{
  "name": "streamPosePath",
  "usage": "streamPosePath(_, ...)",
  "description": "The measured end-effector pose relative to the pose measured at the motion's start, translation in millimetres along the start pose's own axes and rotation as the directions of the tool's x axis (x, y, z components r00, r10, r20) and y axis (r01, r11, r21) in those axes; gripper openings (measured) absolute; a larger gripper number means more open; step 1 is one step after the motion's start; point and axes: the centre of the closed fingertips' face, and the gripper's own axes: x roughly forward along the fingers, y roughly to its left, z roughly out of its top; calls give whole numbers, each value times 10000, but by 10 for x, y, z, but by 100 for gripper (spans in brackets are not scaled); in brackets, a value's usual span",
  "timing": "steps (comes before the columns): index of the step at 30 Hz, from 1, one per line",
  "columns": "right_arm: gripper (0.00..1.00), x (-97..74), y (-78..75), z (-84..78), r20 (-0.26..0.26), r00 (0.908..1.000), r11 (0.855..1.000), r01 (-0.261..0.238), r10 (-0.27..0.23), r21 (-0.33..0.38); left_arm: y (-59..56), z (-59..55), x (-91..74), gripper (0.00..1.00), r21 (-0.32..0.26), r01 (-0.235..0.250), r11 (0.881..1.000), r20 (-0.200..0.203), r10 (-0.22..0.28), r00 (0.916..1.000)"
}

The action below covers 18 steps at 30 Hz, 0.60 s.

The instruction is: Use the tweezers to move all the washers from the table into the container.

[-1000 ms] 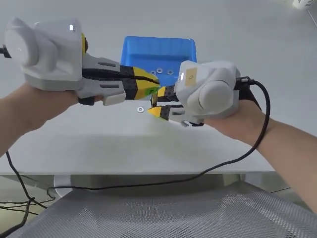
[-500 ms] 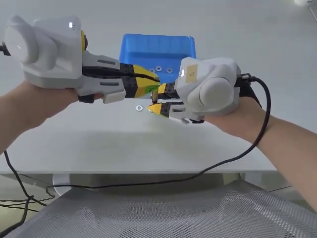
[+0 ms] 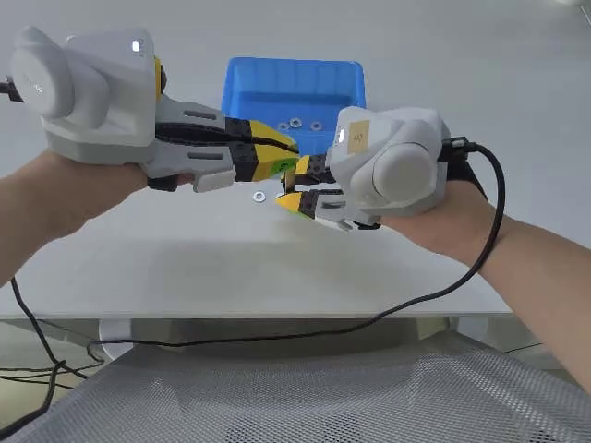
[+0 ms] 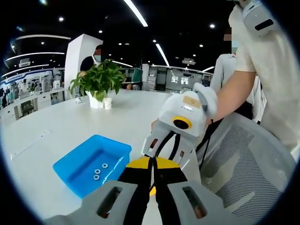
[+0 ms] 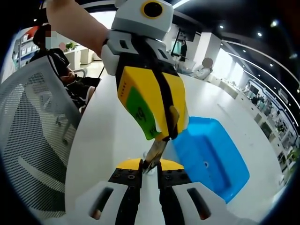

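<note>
Metal tweezers stand upright between my two grippers over the white table. My left gripper reaches in from the left, its yellow jaws shut on the tweezers' upper part. My right gripper comes from the right and is shut on their lower end. One washer lies on the table just left of the right gripper's tips. Behind the grippers sits the blue container with three washers inside; the container and its washers are also in the left gripper view.
The white table has its front edge close to me. A grey mesh chair sits below it. A black cable trails from the right gripper. People stand nearby, and a potted plant is on a far table.
Both grippers stay shut on the tweezers at almost the same spot. The view has shifted slightly; the loose washer has not moved.
</note>
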Motion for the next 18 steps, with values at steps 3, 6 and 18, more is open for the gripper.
streamPosePath(3,14,5,-6,10,35,10000,10000,-6,6,5,1,6,-10,4,29,-19,10000,-15,19,10000)
streamPosePath(6,14,22,-14,-11,6,10000,10000,-12,12,-18,14,-14,-16,4,5,-57,10000,-42,57,10000)
streamPosePath(18,14,67,-28,-30,33,10000,9999,-17,16,168,59,-15,12,4,-104,-14,9999,67,14,10000)
